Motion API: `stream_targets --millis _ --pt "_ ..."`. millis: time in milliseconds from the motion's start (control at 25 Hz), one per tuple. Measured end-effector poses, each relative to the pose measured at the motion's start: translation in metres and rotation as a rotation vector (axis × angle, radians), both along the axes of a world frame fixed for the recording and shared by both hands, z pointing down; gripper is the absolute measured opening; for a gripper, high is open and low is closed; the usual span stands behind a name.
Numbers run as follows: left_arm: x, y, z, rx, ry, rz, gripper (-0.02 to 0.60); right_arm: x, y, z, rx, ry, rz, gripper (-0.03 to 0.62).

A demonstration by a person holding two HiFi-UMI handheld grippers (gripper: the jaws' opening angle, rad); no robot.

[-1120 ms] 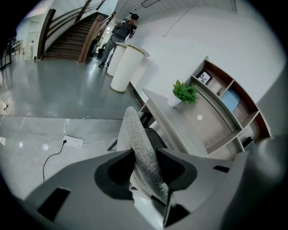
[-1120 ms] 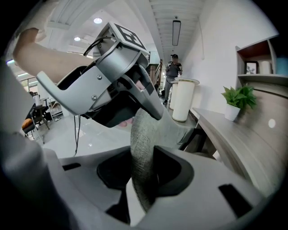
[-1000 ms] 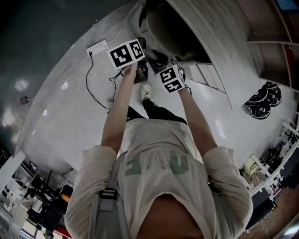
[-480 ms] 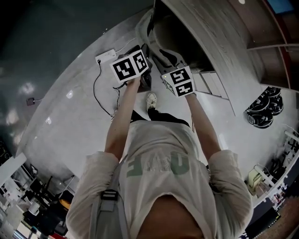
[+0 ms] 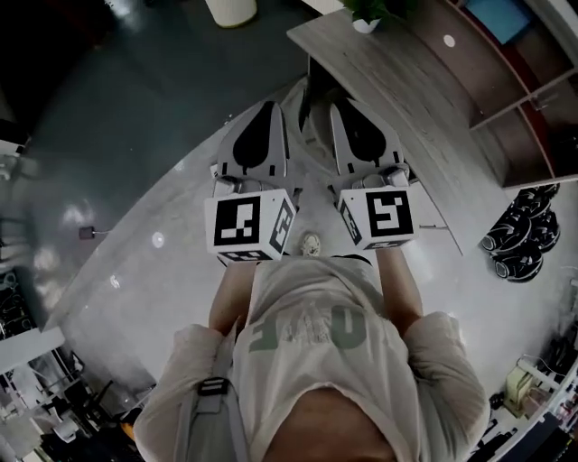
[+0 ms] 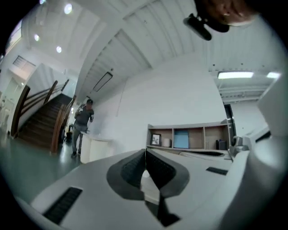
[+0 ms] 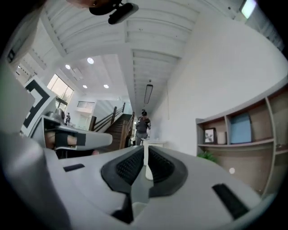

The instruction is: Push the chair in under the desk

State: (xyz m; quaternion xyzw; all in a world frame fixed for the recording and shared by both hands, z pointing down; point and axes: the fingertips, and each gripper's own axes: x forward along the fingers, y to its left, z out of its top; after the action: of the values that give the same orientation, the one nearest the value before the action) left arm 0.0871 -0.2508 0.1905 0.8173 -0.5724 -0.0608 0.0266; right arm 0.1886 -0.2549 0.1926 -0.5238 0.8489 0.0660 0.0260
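The wooden desk (image 5: 397, 72) runs across the upper right of the head view. Under its near edge, between my two grippers, shows a grey and dark part of the chair (image 5: 313, 108); most of it is hidden. My left gripper (image 5: 268, 106) (image 6: 145, 152) is held level in front of me, shut with its pads together and nothing between them. My right gripper (image 5: 349, 101) (image 7: 145, 150) is beside it, level too. Its jaws are closing, with only a thin slit left and nothing in it. Neither gripper touches the chair.
A potted plant (image 5: 370, 11) stands on the desk. Black round items (image 5: 519, 244) lie on the floor at right. A wall shelf (image 6: 184, 137) holds a picture. A person (image 6: 83, 121) stands by a white counter near the staircase (image 6: 40, 112). My shoe (image 5: 310, 242) shows below.
Both grippers have come up from pointing down at the chair to level in front of me, away from it. Their jaws have closed. The head view has tilted towards the desk.
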Motion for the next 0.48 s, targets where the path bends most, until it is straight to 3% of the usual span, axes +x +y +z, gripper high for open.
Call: stream_targets --millis 200,480 --pt "0.011 0.045 -0.026 0.108 -0.13 -0.003 0.014 0.013 0.051 -0.019 0.034 -0.047 0.039 0.018" --pt "0.022 0.058 -0.003 0.053 -0.099 0.026 0.014 0.022 0.064 0.0 0.003 -0.025 0.055 0.018"
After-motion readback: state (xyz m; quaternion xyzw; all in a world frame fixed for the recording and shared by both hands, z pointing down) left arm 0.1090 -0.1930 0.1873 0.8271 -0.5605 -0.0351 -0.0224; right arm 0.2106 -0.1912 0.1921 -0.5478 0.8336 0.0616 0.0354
